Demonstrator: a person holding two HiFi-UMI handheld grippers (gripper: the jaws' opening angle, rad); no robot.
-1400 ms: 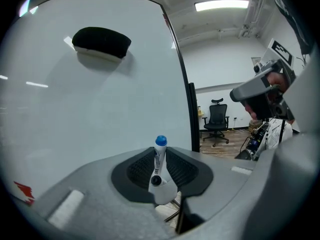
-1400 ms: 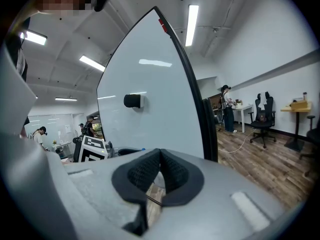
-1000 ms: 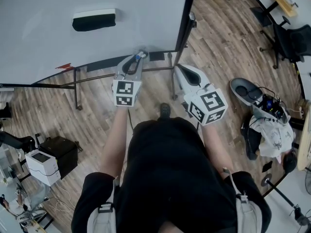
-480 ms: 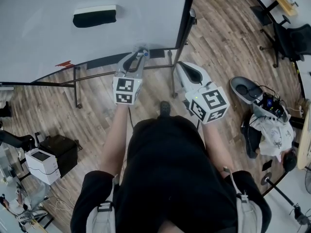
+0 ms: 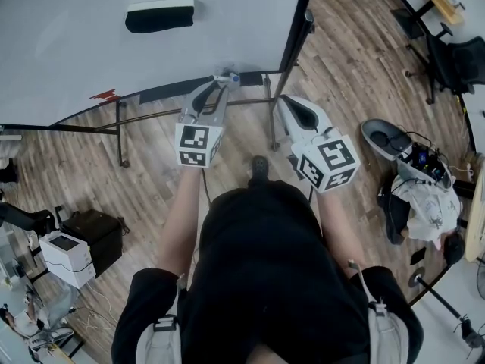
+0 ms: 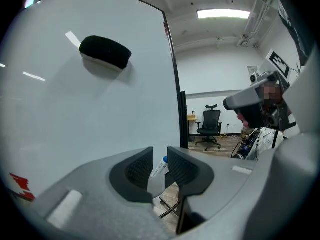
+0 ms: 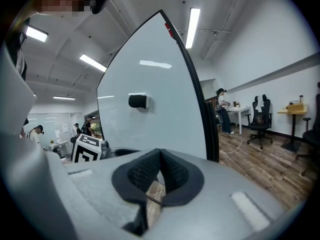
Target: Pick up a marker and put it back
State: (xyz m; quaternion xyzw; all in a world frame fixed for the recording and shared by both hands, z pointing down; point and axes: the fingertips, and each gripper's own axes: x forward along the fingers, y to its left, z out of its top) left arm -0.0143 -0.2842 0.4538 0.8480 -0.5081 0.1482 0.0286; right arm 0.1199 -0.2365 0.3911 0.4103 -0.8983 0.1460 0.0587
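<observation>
1. At the person's (image 5: 258, 279) right side, the right gripper (image 7: 160, 164) is clenched on nothing; it is the farther one from the marker (image 6: 159, 168).
2. Just ahead, the left gripper (image 5: 221, 82) has just been opening its jaws; the marker shows in the gap at their tips, apparently released.
3. Beyond, the marker lies along the whiteboard's (image 5: 114, 51) tray (image 5: 167, 91); its long axis runs crosswise to the jaws; its blue cap (image 6: 164, 160) points right.

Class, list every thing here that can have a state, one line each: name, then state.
marker: blue cap on, not gripped.
left gripper: jaws apart, just been opening, marker between them.
right gripper: jaws together, empty.
whiteboard: upright, blank.
eraser: stuck on the whiteboard.
</observation>
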